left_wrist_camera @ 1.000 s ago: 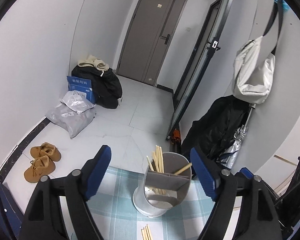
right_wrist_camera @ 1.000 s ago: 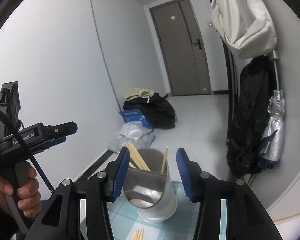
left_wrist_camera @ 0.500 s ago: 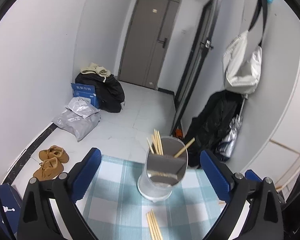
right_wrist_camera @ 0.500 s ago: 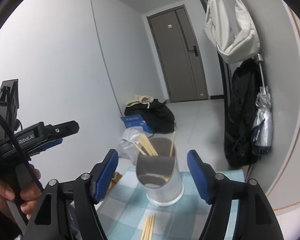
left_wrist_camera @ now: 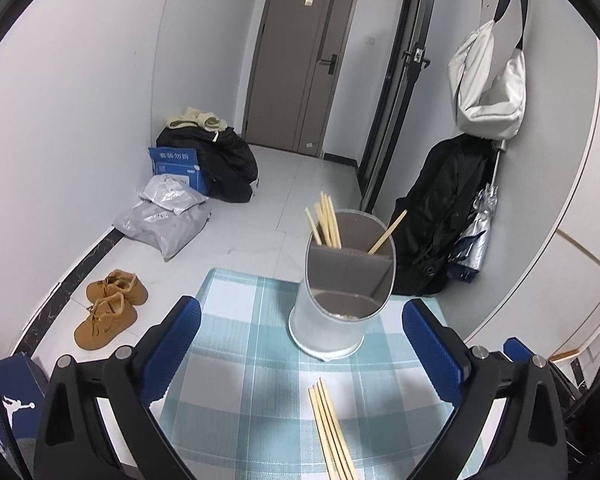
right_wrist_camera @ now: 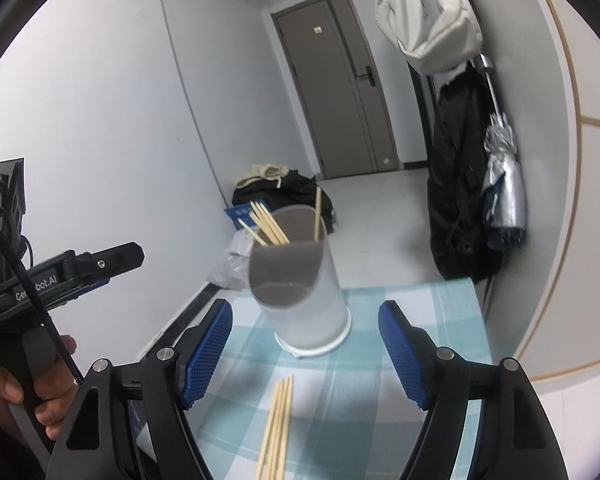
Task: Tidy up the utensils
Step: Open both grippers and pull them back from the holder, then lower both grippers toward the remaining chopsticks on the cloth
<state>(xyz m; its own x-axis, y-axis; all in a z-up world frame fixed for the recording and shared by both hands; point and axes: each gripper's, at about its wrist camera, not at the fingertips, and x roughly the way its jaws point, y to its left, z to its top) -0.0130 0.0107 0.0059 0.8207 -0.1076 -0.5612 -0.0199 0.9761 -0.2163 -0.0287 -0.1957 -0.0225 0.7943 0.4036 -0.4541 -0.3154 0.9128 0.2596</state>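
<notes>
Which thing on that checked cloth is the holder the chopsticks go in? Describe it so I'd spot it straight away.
Start at the small table with the pale blue checked cloth. Near its far edge stands the utensil holder, a tall pale cylinder with a slanted open top and grey dividers. It alone stands upright, chopsticks poking out, whereas the loose chopsticks lie flat in front of it.

utensil holder point(left_wrist_camera: 342, 304): pale grey cylinder with inner dividers, upright on the checked cloth. several wooden chopsticks point(left_wrist_camera: 326, 222) lean in its rear compartments. loose chopsticks point(left_wrist_camera: 332, 428) lie bundled flat on the cloth, near its base.
</notes>
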